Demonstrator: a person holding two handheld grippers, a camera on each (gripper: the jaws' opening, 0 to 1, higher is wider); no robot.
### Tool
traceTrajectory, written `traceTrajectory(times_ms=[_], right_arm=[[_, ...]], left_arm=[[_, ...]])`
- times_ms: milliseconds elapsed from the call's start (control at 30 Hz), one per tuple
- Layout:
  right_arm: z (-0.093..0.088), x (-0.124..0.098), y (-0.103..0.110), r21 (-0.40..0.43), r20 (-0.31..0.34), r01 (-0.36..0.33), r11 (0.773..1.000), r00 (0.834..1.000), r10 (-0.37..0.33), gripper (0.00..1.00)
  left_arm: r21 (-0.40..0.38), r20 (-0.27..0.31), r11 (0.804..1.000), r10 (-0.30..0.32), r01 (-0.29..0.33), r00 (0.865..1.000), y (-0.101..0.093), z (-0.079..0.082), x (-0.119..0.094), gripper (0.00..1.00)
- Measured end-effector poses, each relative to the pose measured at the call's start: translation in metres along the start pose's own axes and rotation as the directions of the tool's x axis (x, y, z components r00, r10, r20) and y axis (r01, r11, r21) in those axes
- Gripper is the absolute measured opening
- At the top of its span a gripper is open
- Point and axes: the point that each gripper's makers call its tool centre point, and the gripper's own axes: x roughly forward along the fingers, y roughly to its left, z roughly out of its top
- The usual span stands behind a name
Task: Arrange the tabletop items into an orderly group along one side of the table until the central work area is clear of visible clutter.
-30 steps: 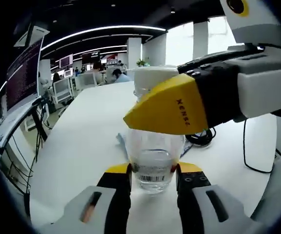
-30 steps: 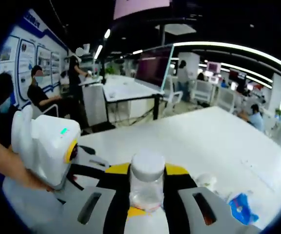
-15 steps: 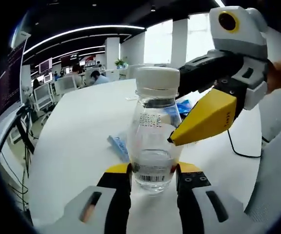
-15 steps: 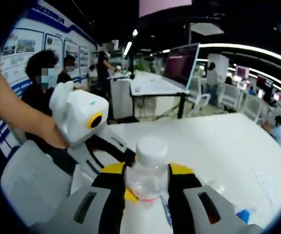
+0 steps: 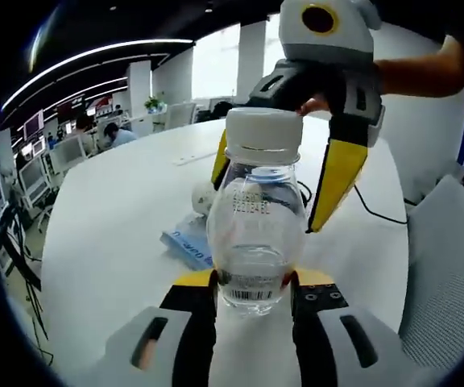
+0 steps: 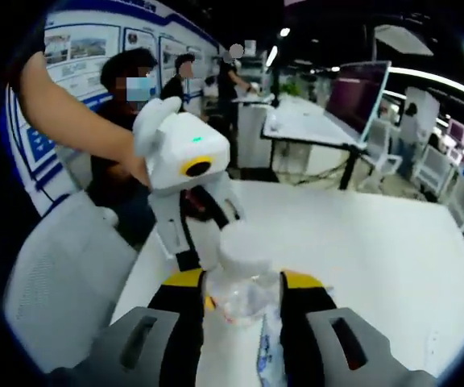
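Left gripper view: clear plastic bottle [image 5: 255, 238] w/ white cap [image 5: 263, 135], upright, lower body pinched between the yellow-tipped jaws of the left hand-held gripper [image 5: 254, 288]; jaws narrowed to bottle width, pads touching both sides just by the barcode label. Some water in the bottom third, rest looks empty. The right hand-held gripper [image 5: 284, 181] comes in from above/behind the bottle, held by a person's hand [image 5: 316, 103]; its two yellow fingers [image 5: 338, 181] hang down either side of the bottle's neck and shoulder, spread wider than the cap; contact w/ the bottle not clear from this angle. Behind the bottle on the white worktop [image 5: 111, 218]: a blue-and-white packet [image 5: 186, 243] lying flat, a small whitish round thing [image 5: 202, 196] just beyond it, a black cable [image 5: 377, 211] trailing toward the worktop's far right edge. Grey chair back [image 5: 445, 258] beside the worktop at right. Right gripper view: same bottle [image 6: 244, 282] sits between the right gripper's own jaws, cap at jaw-tip level, jaws close on either side of the neck; whether they actually grip, can't tell, blurred. Left gripper body [image 6: 185, 181], white w/ yellow ring, seen beyond the bottle, an arm [image 6: 75, 109] behind it. Bottle stands near the worktop's edge, by a grey mesh chair [image 6: 63, 282]. Office desks, monitors, seated people in background.
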Motion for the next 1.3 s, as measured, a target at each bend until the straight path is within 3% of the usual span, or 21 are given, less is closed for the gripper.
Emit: traceTrajectory(times_ms=[233, 567, 800, 933, 1300], right_arm=[[-0.001, 0.008, 0.002, -0.073, -0.084, -0.082, 0.994, 0.994, 0.076, 0.34], [-0.003, 0.009, 0.001, -0.089, -0.127, -0.098, 0.991, 0.988, 0.086, 0.34], [-0.001, 0.012, -0.003, -0.006, -0.121, 0.010, 1.000, 0.993, -0.010, 0.33], [0.000, 0.012, -0.004, 0.027, -0.108, 0.071, 0.997, 0.992, -0.068, 0.33], [0.002, 0.014, -0.012, 0.167, -0.073, 0.266, 0.949, 0.964, -0.257, 0.33]], left_arm=[[0.070, -0.044, 0.996, -0.046, 0.049, 0.998, 0.000, -0.001, 0.001, 0.35], [0.106, -0.080, 0.991, -0.071, 0.079, 0.994, 0.003, -0.002, 0.001, 0.35], [0.141, -0.113, 0.990, -0.007, 0.023, 0.994, 0.006, -0.006, 0.000, 0.37], [0.105, -0.086, 0.994, 0.038, -0.029, 0.996, 0.011, -0.006, -0.001, 0.39], [-0.034, -0.041, 0.986, 0.163, -0.164, 0.986, 0.019, -0.013, -0.012, 0.41]])
